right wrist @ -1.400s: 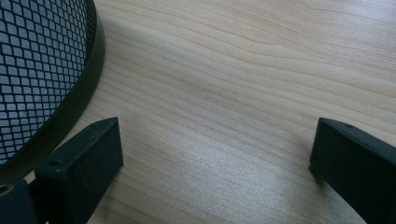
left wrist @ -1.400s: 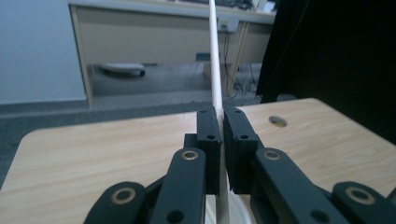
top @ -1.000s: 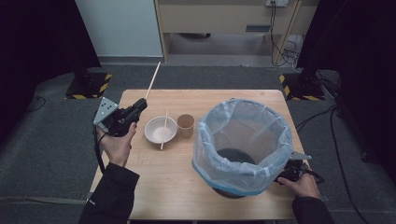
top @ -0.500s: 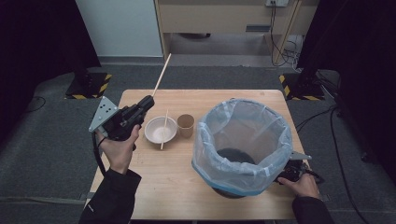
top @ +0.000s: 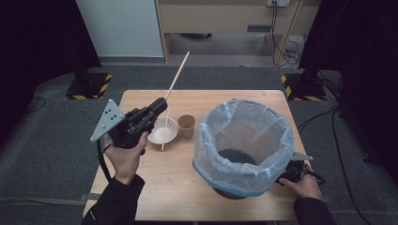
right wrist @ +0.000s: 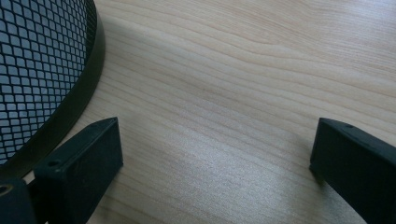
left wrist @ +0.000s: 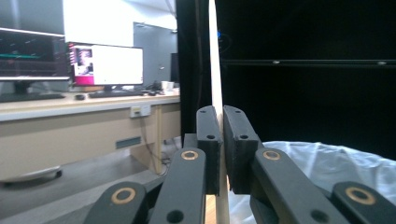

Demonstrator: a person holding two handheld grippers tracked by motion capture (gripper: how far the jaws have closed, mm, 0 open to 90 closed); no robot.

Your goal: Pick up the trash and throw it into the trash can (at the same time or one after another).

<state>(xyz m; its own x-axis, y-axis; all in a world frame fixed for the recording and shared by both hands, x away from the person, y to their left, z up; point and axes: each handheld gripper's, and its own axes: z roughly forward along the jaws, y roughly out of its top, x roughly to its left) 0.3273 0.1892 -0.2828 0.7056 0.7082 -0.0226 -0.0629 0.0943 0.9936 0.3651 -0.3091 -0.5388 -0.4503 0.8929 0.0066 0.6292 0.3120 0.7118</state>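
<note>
A long wooden stick slants up and away over the bench, clenched between the jaws of the left claw, raised in the left hand. Beside the bin, the right claw rests low, jaws spread wide, empty.

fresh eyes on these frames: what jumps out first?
The big mesh bin with its pale plastic liner dominates the table's right half. Next, the left gripper, raised above the table's left side, shut on a long wooden stick angled up and away. The right gripper sits open on the wood beside the bin's base.
</note>
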